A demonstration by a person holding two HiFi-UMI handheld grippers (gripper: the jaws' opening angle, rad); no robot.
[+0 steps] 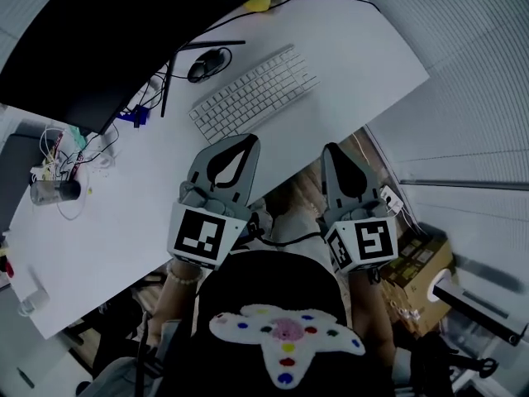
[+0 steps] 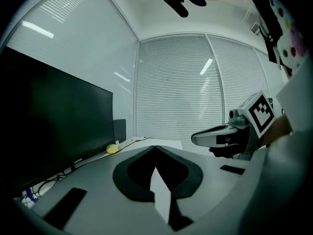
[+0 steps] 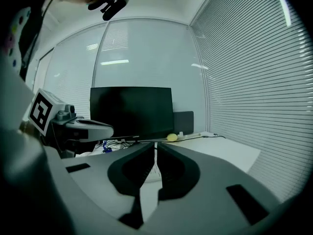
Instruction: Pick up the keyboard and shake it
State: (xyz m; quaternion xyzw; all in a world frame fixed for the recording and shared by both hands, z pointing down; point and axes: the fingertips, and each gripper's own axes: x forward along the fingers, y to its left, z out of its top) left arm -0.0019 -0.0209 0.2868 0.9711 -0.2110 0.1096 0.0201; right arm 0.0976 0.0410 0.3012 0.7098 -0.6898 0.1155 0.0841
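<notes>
Left gripper, right gripper: jaws closed, empty, short of keyboard. Open both first; clamp opposite short ends evenly, lift level.

Little can be read here. On the monitor, ahead and to the left of the left gripper, a small pale brand word stands on the lower bezel. It looks like "coocaa", but the letters are too small to be sure.

Each gripper's cube bears black-and-white square patterns, which are codes and not letters. One marker sits on the rear of the left gripper, and a second one sits on the rear of the right gripper.

The keyboard lies just ahead of the left gripper's tips. Any print on its keys is too small to read.
</notes>
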